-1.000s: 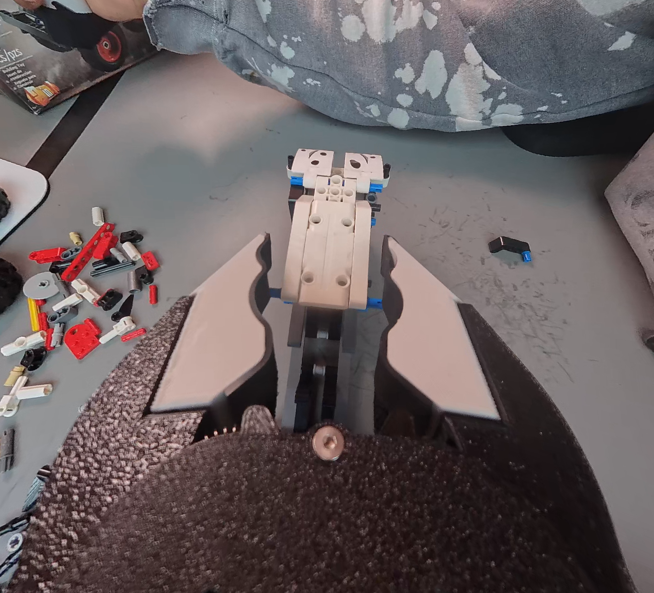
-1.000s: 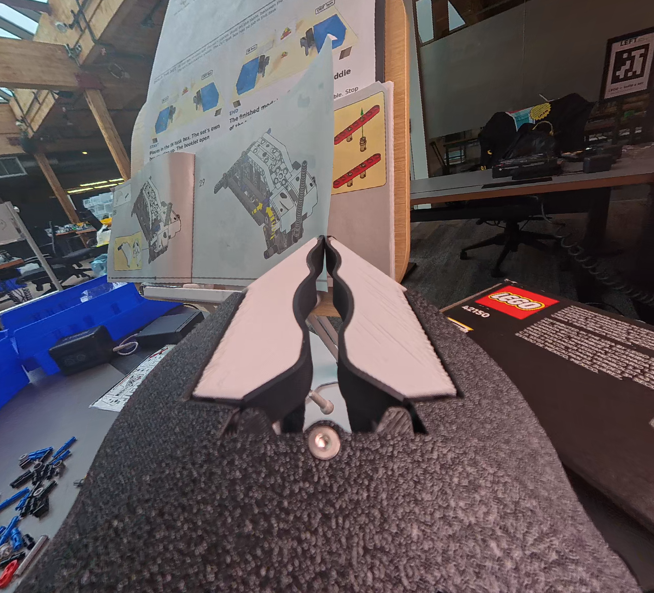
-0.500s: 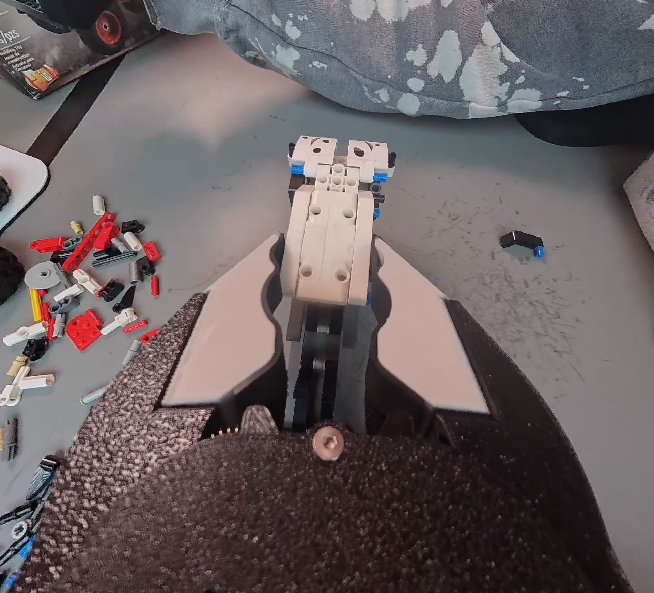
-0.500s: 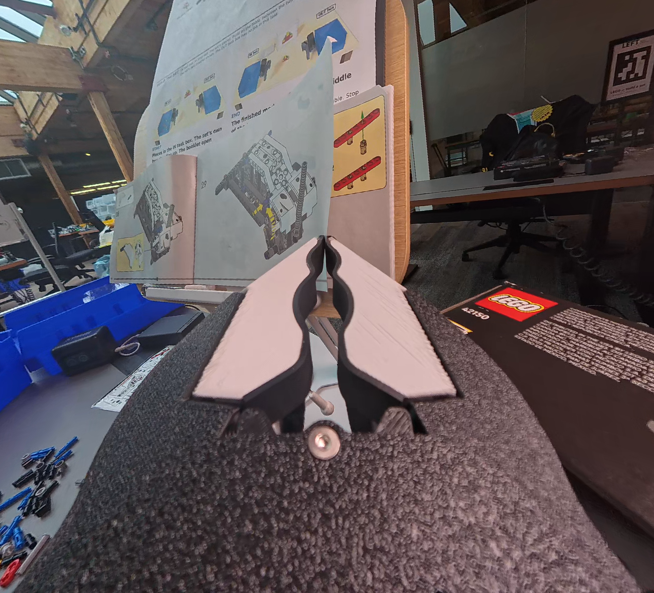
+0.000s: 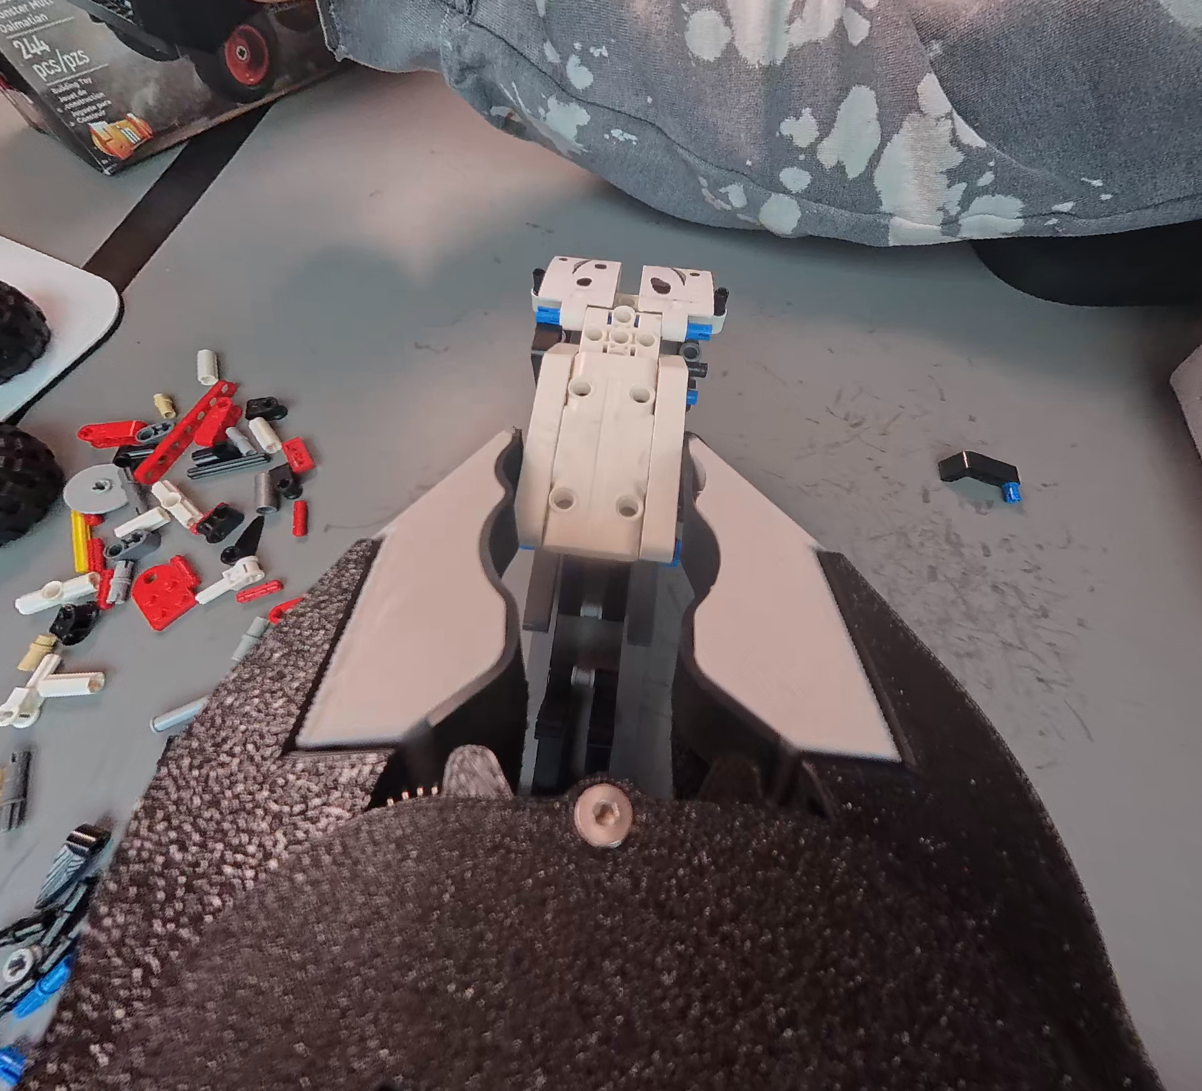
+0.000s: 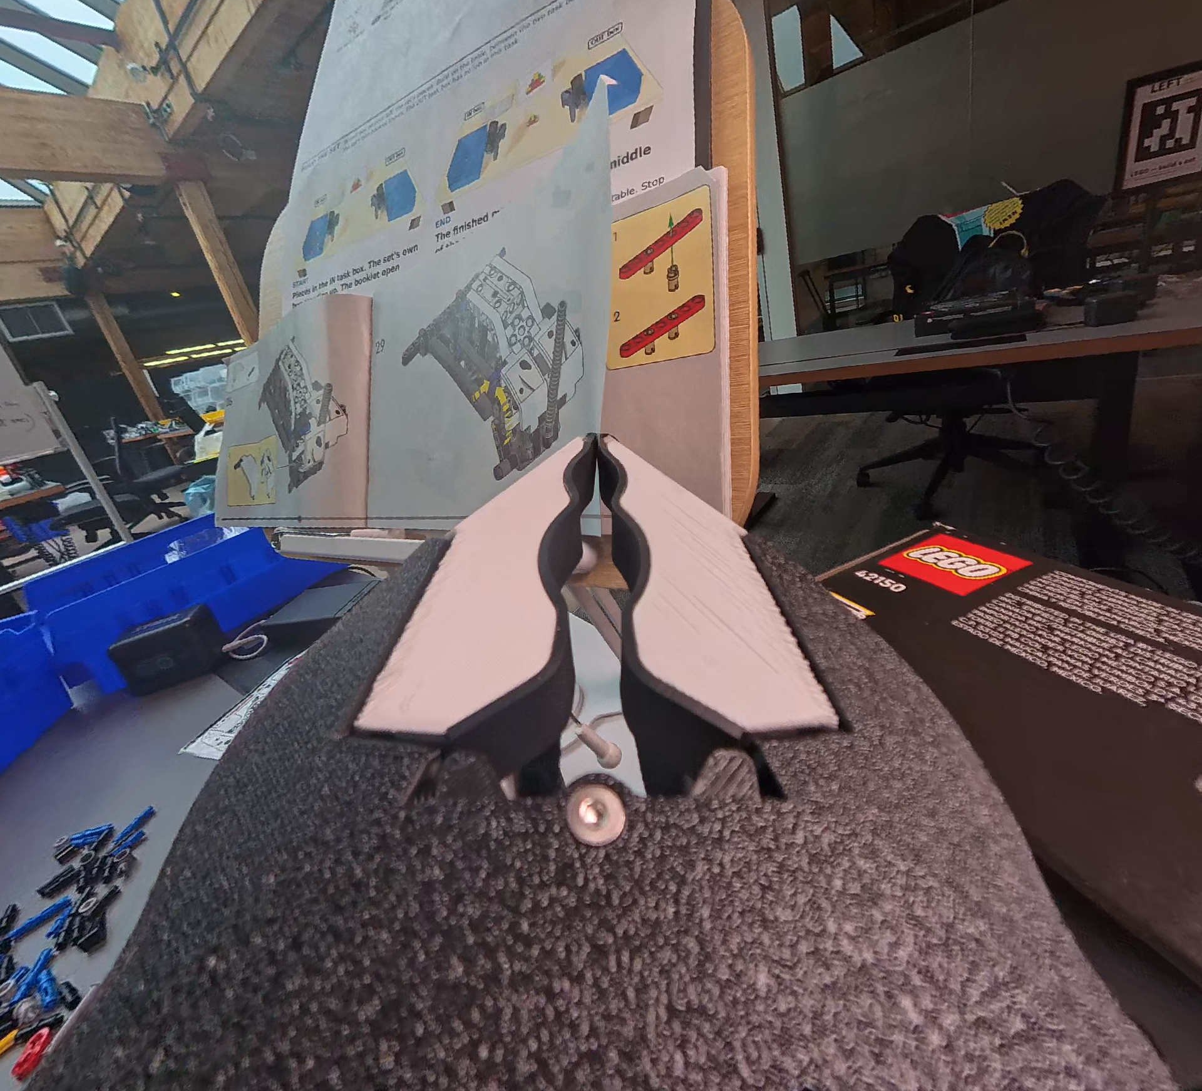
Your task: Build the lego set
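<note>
A partly built white Lego model [image 5: 608, 402] with blue pins and a dark frame lies on the grey table. My left gripper [image 5: 603, 447] is shut on it, one finger against each side of its white body. In the right wrist view my right gripper [image 6: 597, 441] is shut on the lower edge of a page [image 6: 520, 311] of the open instruction booklet [image 6: 663, 279]. The page stands away from the booklet, which leans on a wooden board.
Loose red, white and black pieces [image 5: 175, 513] lie left of the model, with black tyres [image 5: 19, 474] and a white tray [image 5: 78, 305]. A black piece with a blue pin [image 5: 975, 471] lies to the right. A sleeve [image 5: 780, 51] crosses behind. Set box [image 6: 1041, 669], blue bin [image 6: 130, 591]. Left tips to right tips: about 35 centimeters.
My left gripper's fingers have closed in from wide open onto the sides of the model. My right gripper has stayed shut on the page and shifted slightly.
</note>
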### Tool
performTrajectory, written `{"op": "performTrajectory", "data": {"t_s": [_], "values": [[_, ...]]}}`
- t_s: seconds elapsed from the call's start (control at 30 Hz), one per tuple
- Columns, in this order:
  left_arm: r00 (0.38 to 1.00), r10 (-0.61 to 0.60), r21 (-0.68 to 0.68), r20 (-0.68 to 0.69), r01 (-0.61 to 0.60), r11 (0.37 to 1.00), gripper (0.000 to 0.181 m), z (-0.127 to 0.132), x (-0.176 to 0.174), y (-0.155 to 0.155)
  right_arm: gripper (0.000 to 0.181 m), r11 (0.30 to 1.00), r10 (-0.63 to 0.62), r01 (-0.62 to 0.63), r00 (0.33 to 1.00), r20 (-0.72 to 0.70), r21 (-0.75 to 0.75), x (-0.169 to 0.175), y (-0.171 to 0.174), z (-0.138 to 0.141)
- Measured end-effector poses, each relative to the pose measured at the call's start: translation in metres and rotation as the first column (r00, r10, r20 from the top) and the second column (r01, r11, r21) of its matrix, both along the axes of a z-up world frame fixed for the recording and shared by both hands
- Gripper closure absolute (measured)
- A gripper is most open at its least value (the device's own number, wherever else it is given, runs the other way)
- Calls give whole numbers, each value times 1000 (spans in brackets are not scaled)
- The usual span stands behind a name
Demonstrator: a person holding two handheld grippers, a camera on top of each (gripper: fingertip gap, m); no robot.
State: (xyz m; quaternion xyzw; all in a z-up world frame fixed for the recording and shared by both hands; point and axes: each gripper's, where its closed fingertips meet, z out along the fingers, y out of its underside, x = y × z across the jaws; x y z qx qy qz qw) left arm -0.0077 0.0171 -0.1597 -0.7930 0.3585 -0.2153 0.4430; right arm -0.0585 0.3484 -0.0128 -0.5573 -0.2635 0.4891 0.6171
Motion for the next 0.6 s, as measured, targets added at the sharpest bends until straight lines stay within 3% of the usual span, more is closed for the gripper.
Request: {"op": "performTrajectory", "data": {"t_s": [0.1,0.23,0.37,0.6], "values": [[1000,1,1,14,-1,1000,134,0,0,1,181,990,114,-112,993,-17,83,-7,-25,11],[1000,3,5,20,-3,1000,134,0,1,1,181,890,345,-352,936,75,291,-34,-99,20],[1000,5,7,26,-5,1000,134,0,1,2,181,829,406,-458,887,218,321,-70,-145,-1],[1000,7,13,21,-7,1000,134,0,1,3,181,809,439,-524,841,317,269,-109,-180,-43]]}}
